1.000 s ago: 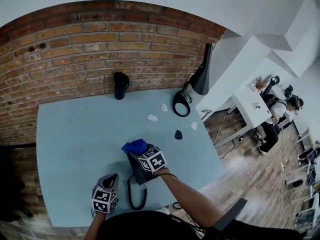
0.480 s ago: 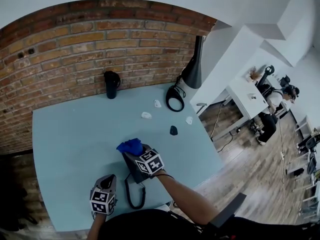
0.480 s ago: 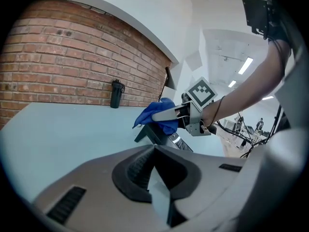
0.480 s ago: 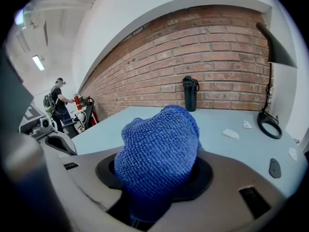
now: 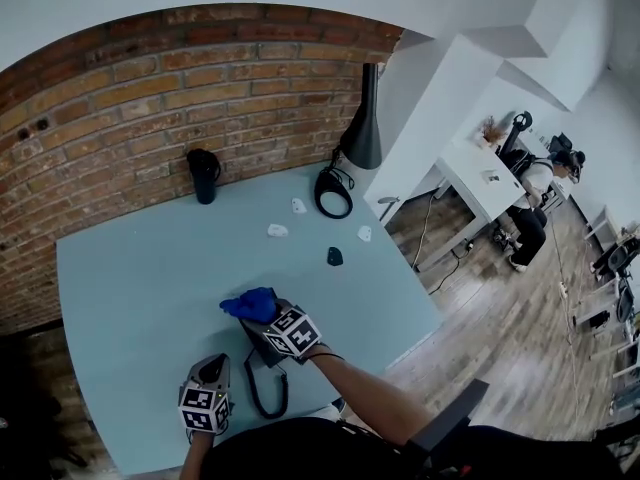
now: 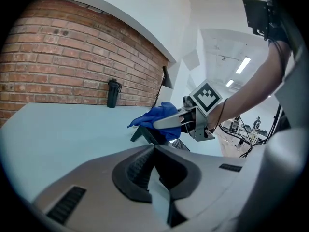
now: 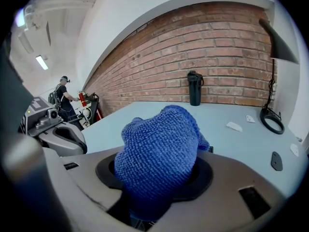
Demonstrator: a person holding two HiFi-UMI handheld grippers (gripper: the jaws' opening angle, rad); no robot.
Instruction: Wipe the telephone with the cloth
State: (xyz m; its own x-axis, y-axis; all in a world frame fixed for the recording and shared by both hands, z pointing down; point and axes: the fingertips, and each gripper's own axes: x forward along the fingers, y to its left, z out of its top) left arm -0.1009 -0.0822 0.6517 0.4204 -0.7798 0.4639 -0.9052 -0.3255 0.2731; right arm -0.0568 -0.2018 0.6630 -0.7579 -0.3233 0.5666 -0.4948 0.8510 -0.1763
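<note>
Item: telephone [image 5: 262, 348], dark, on the pale blue table [image 5: 130, 278] near its front edge, coiled cord [image 5: 263, 393] looping toward the person. Hazard, as judged: the set is unbraced, since the left gripper [image 6: 154, 152] sits apart from it at the near edge; a firm wiping stroke could slide the telephone across the smooth top or drag it by the cord, and a push toward the front could take it over the edge. Second hazard: the cloth [image 7: 159, 149] is held as a loose bunch, so a snag on a corner of the set could pull it out of the grip. Tool, right gripper [image 5: 270, 315]: jaws closed on the blue cloth, the wad bulging forward out of them and resting on the far upper part of the telephone. Tool, left gripper: jaws drawn together, nothing between them, touching nothing of the task. Also present, well apart: black bottle [image 5: 203, 175] by the brick wall, lamp [image 5: 362, 118]
</note>
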